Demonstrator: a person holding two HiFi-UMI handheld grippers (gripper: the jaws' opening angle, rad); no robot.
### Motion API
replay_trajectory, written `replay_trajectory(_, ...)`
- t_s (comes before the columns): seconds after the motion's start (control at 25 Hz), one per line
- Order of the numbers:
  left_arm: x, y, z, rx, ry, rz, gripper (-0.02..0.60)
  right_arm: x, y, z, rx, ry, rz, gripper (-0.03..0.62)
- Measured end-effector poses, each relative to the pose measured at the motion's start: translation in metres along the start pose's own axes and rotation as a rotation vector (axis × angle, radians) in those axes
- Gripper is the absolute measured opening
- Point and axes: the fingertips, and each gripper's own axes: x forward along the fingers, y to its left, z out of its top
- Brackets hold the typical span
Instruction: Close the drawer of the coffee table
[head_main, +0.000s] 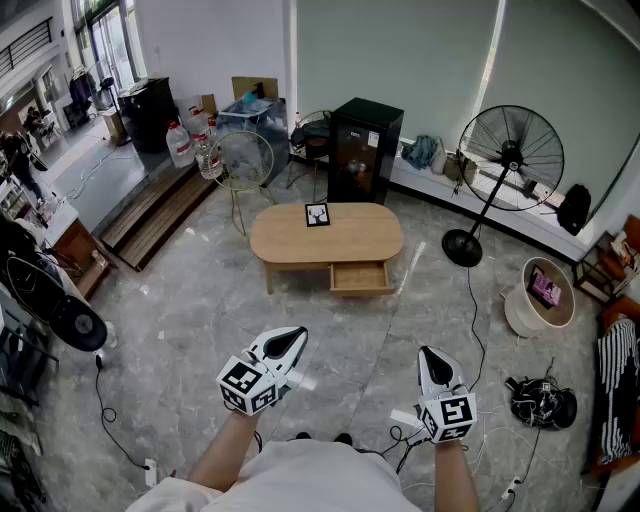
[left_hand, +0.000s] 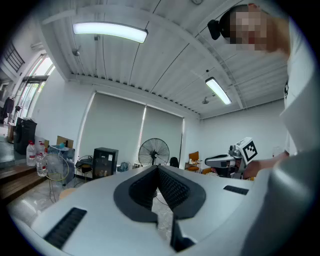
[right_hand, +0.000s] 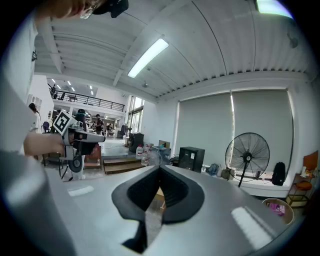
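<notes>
Left claw (head_main: 296, 336) and right claw (head_main: 431, 355) are pressed together, empty, well apart from the coffee table (head_main: 290, 240) and its open drawer (head_main: 361, 278).

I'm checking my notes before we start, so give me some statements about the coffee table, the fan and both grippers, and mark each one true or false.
1. The coffee table's drawer stands pulled open. True.
2. A black-framed card lies on the coffee table. True.
3. The right gripper touches the drawer. False: it is well short of the table, with bare floor between.
4. In the head view, the pedestal fan stands left of the table. False: it stands to the right.
5. The left gripper holds a bottle. False: its jaws are together on nothing.
</notes>
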Motion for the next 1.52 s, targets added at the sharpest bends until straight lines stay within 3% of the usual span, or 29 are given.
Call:
replay_trajectory(0.68,0.003,-0.01,-0.014,-0.01,0.036,0.005,0.006,-0.006,0.001,-0.006,0.042,-0.007,0.031,0.011)
replay_trajectory(1.04,0.019,-0.028,-0.036,-0.036,0.069,0.022,0.005,-0.013,-0.018,-0.029,0.075,0.013,0.047,0.011)
replay_trajectory(1.52,0.041,-0.041,-0.058,-0.078,0.081,0.053,0.005,-0.001,-0.024,-0.053,0.093,0.044,0.156,0.011)
